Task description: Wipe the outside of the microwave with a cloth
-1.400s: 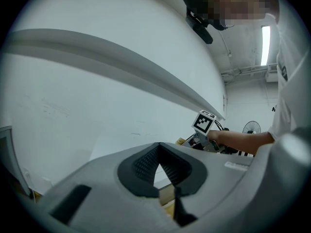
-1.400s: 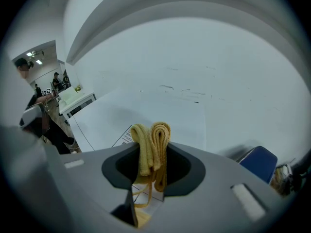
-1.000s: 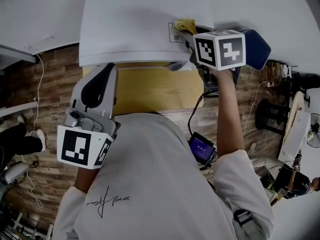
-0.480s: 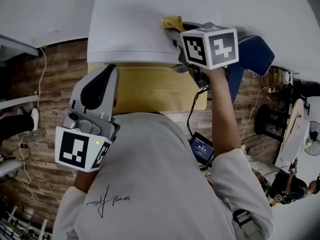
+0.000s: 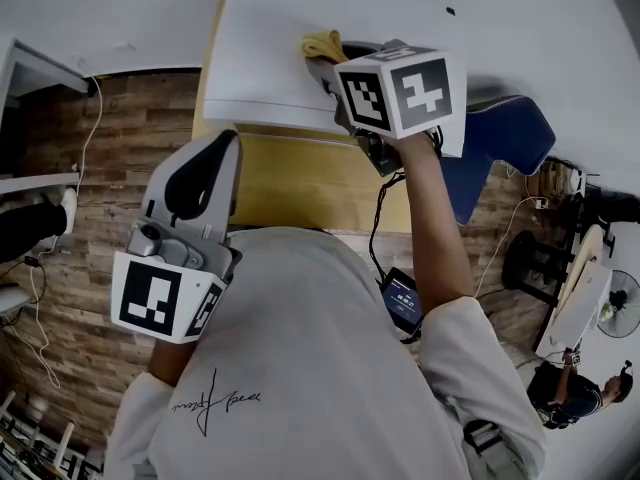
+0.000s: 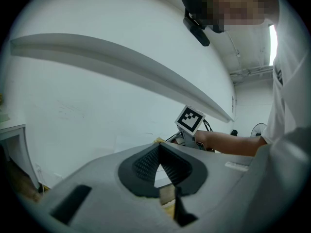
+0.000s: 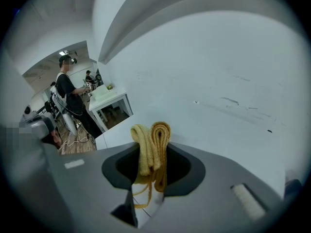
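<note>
Up top, the yellow cloth (image 5: pixel 322 45) is sitting on the white microwave (image 5: pixel 270 58), near its right side, with the right gripper (image 5: pixel 330 68) clamping it. The right gripper view is showing what the head view is hiding: the cloth (image 7: pixel 151 147) is standing folded in two loops between the closed-in jaws, a strand dangling below. The left gripper (image 5: pixel 215 153) is hanging low by the person's chest, well apart from the microwave; only its own view is showing its jaws meeting at the tips, holding nothing
</note>
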`<state>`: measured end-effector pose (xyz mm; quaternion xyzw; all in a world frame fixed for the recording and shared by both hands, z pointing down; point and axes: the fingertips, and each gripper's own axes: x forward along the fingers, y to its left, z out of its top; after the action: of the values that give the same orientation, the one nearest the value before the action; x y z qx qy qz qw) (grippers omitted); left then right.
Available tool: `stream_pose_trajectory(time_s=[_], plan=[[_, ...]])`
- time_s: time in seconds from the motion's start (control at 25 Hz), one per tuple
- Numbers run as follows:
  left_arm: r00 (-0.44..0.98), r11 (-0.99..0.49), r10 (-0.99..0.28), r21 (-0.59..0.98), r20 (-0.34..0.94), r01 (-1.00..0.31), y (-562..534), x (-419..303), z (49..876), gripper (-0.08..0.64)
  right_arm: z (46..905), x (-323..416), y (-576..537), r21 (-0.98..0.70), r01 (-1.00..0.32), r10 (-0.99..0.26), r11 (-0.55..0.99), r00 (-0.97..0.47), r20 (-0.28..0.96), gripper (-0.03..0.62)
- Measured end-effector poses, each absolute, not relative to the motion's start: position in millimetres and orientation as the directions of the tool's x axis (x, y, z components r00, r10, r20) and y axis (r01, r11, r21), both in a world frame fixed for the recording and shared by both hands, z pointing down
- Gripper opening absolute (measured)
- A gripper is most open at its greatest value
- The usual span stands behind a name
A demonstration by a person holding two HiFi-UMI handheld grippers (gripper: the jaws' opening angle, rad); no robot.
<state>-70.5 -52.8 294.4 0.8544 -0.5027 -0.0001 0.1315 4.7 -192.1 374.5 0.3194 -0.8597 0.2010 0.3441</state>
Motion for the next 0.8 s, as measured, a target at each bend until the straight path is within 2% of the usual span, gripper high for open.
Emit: stream_pose_trajectory(time_s=[0.8], plan=[[0.43, -0.391, -0.892, 0.24, 0.139, -0.888, -54, -121, 304, 0.0, 383, -92, -189, -0.138, -0.587, -0.329, 0.798, -0.616, 0.716, 0.118]])
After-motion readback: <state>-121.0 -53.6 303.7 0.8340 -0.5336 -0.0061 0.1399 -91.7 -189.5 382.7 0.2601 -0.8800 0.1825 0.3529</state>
